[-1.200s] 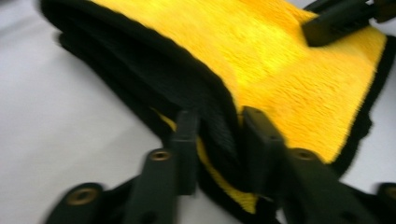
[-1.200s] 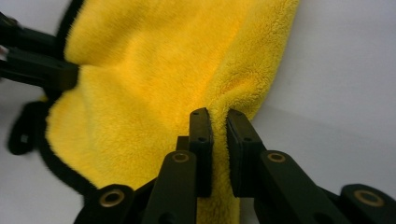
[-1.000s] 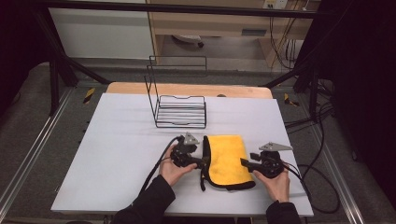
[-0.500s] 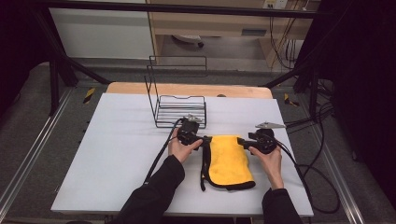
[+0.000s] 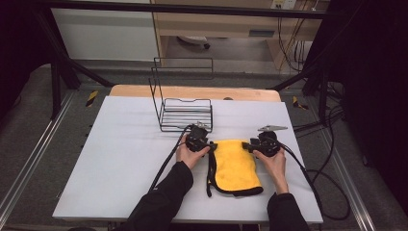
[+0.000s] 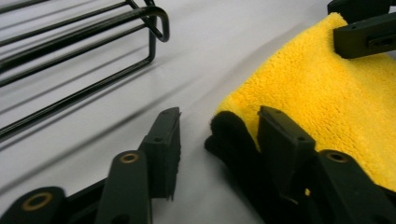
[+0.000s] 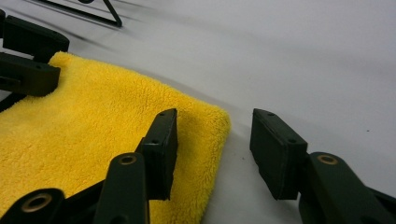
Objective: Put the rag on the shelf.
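— Both your hands have slid up from the near end of the yellow cloth to its far corners since a second ago, and each claw's jaws have just been closing.

— Are you gripping it yet?

— No. Your left claw straddles the cloth's dark-edged corner with its jaws still apart, one on the bare tabletop and one over the pile. Your right claw is also unclenched: one jaw over the yellow corner, the other over bare tabletop.

— And where does the cloth lie?

— Flat on the white tabletop between your hands, with its black trim along the left and near edges. Farther off, beyond your left claw, stands the black wire rack, apart from the cloth.
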Available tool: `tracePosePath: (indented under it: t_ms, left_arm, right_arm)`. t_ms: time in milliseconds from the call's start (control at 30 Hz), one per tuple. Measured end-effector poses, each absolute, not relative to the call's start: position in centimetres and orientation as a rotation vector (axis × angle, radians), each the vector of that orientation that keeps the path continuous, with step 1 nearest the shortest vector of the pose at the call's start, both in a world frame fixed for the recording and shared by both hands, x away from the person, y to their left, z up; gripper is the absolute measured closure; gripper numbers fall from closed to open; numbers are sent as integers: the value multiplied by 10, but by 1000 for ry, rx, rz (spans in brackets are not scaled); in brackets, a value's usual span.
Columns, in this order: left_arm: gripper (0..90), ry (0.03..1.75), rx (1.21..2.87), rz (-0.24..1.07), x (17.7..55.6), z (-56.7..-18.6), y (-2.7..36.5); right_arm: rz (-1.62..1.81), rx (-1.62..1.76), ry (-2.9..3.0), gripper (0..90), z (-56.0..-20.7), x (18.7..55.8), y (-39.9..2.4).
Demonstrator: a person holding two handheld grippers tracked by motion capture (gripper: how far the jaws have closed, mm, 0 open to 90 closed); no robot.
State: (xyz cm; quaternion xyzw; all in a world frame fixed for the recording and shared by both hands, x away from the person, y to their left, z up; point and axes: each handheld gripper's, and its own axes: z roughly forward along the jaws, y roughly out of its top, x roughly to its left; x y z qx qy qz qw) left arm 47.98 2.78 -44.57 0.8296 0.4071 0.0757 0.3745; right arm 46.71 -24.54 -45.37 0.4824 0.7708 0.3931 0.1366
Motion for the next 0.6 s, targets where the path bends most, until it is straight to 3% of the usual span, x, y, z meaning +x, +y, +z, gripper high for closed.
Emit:
tracePosePath:
  t_ms: [333,500,600]
  left_arm:
    - [629,1017,2126,179,478,-448,24]
    - [670,1029,2123,140,480,-448,27]
    - [730,1032,2117,125,480,-448,27]
  right_arm:
    - [1186,1424,2275,682,-456,469,-245]
    - [1210,1461,2287,805,-455,468,-244]
    - [1199,1466,2284,827,-453,468,-243]
